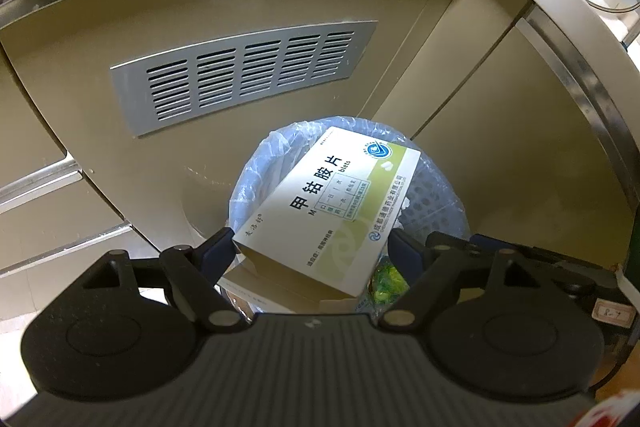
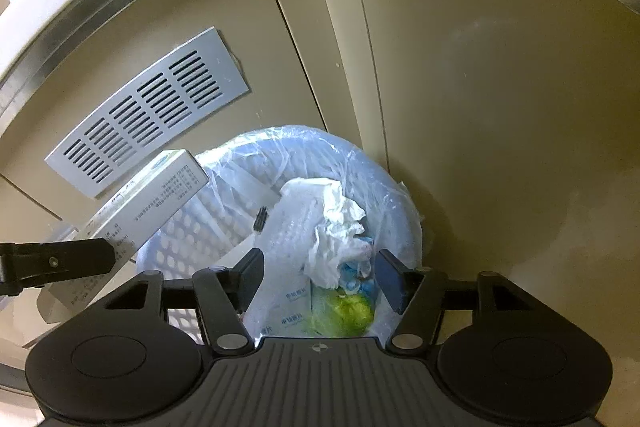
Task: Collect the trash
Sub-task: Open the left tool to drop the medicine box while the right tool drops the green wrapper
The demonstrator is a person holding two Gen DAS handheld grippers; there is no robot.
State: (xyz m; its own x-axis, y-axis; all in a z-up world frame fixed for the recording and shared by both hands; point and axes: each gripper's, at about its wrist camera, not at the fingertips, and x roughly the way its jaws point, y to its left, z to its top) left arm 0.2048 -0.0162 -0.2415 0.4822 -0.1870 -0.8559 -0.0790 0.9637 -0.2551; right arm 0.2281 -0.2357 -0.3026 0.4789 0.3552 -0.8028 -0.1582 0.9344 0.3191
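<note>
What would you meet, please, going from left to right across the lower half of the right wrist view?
The other gripper's finger → medicine box → basket's white lattice wall → crumpled tissue → beige cabinet door.

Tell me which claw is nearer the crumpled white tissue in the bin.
Right. The right claw hangs open directly over the tissue; the left claw, holding the medicine box, sits off to the side.
</note>
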